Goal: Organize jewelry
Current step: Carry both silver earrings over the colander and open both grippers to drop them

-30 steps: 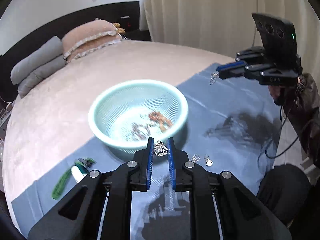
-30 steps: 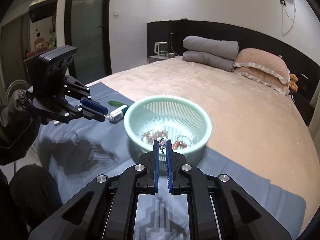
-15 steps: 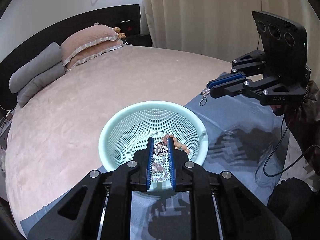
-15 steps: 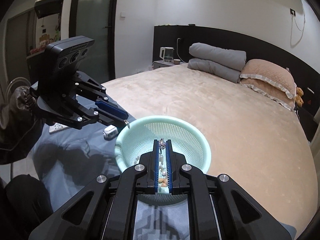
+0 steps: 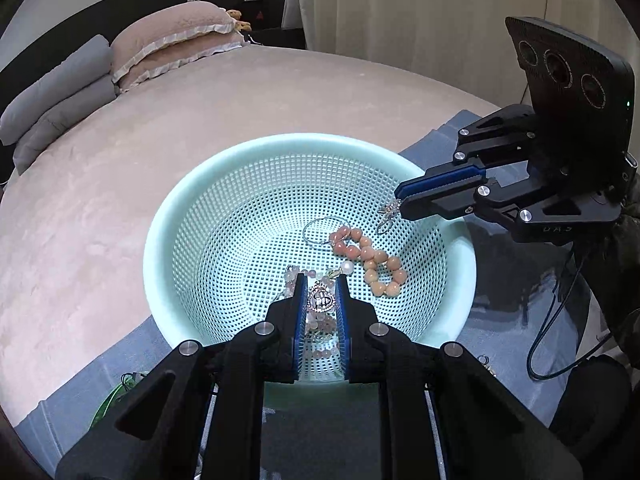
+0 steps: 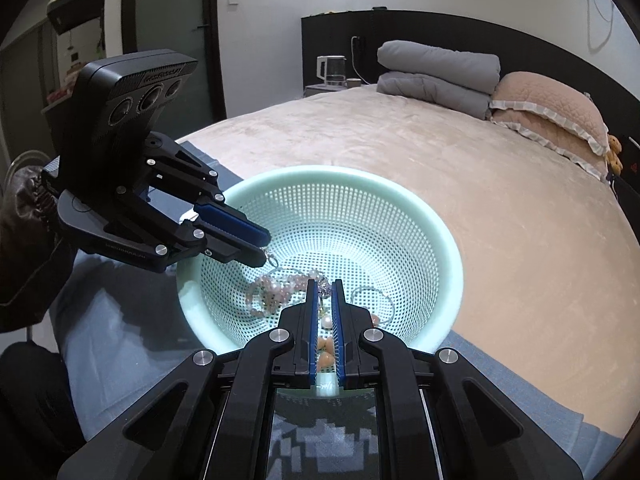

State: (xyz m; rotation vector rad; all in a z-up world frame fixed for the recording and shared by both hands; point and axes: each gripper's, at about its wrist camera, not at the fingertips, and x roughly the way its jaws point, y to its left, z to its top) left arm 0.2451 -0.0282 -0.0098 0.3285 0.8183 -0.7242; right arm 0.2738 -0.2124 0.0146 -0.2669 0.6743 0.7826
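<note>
A mint green mesh basket [image 5: 192, 216] [image 6: 432, 224] sits on a blue cloth on the bed. Inside lie a peach bead bracelet [image 5: 370, 258], a pale pink bead strand [image 6: 276, 286] and a thin silver hoop [image 5: 320, 230]. My left gripper [image 5: 321, 280] is shut on a round silver pendant [image 5: 321, 300] above the basket's near side; it also shows in the right wrist view [image 6: 266, 250]. My right gripper [image 6: 325, 285] is shut on a small silver earring [image 5: 386, 216] over the basket's right rim; it also shows in the left wrist view [image 5: 398, 202].
The blue cloth [image 5: 512, 320] covers the bed's near edge. A green item [image 5: 106, 404] and a small silver piece [image 5: 486, 362] lie on it beside the basket. Pillows [image 5: 172, 48] and folded grey bedding [image 6: 436, 72] lie at the headboard.
Both grippers have moved in over the basket with their pieces, and the basket looms larger. The pieces remain gripped.
</note>
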